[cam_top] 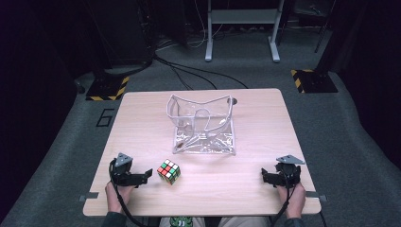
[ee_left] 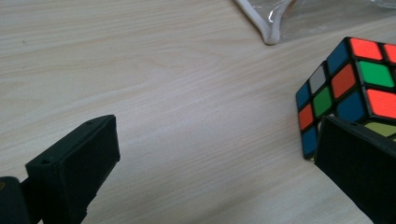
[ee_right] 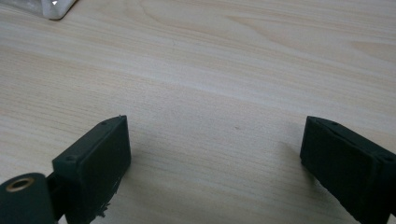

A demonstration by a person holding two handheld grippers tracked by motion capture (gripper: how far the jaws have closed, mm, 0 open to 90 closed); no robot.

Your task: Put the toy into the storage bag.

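In the high view, a multicoloured puzzle cube with black edges [cam_top: 169, 171] rested on the light wooden table [cam_top: 255, 142], toward the person's side of a clear plastic zip pouch with white trim [cam_top: 202, 125] and well apart from it; the pouch stood open near the table's centre. The left gripper [cam_top: 146, 176] sat just beside the cube, on the side toward the table's left edge, with its black jaws pointed at the cube and the grey three-cornered plate on top. The right gripper [cam_top: 265, 177] lay well apart from the cube, near the table's right front corner, jaws pointed toward the cube's side of the table. A hand gripped each tool from the near table edge. In the left gripper view, the left gripper [ee_left: 217, 158] had its jaws spread wide and released, grasping nothing; the cube [ee_left: 348, 88] stood just past the right-hand jaw, which overlapped the cube's lower corner in the frame, though contact could not be confirmed. A corner of the pouch [ee_left: 273, 28] showed beyond the cube. In the right gripper view, the right gripper [ee_right: 215, 154] likewise had its jaws spread and released, with bare tabletop [ee_right: 224, 70] between them and a pouch corner [ee_right: 56, 7] at the upper left.
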